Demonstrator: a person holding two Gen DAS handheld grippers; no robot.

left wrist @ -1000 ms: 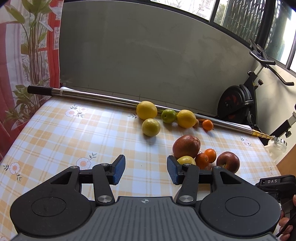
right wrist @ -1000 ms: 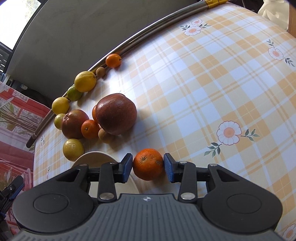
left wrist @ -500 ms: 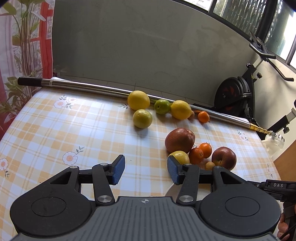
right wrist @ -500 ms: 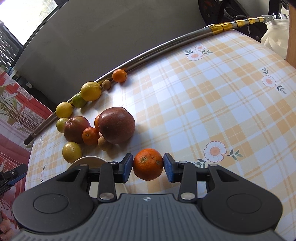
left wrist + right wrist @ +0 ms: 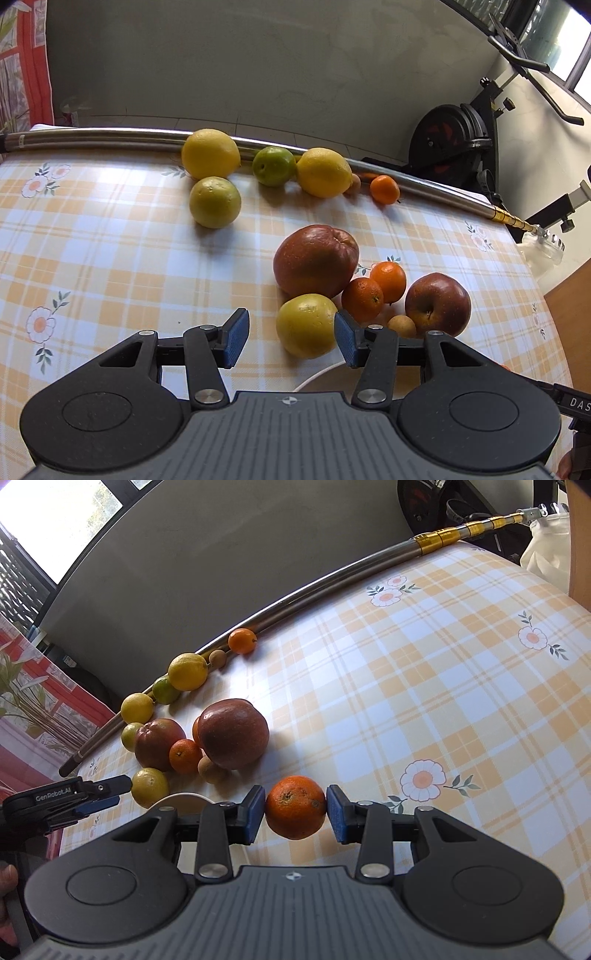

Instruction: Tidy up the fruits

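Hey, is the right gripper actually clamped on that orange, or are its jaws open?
Clamped. The right gripper has both blue pads pressed against the sides of the orange, with no gap showing on either side.

Both wrist cameras look steeply down, close over the checked table [image 5: 110,258], sharing the fruit cluster [image 5: 207,738].

Right hand-held gripper [image 5: 295,808] clamped on load; left hand-held gripper [image 5: 291,341] jaws apart.
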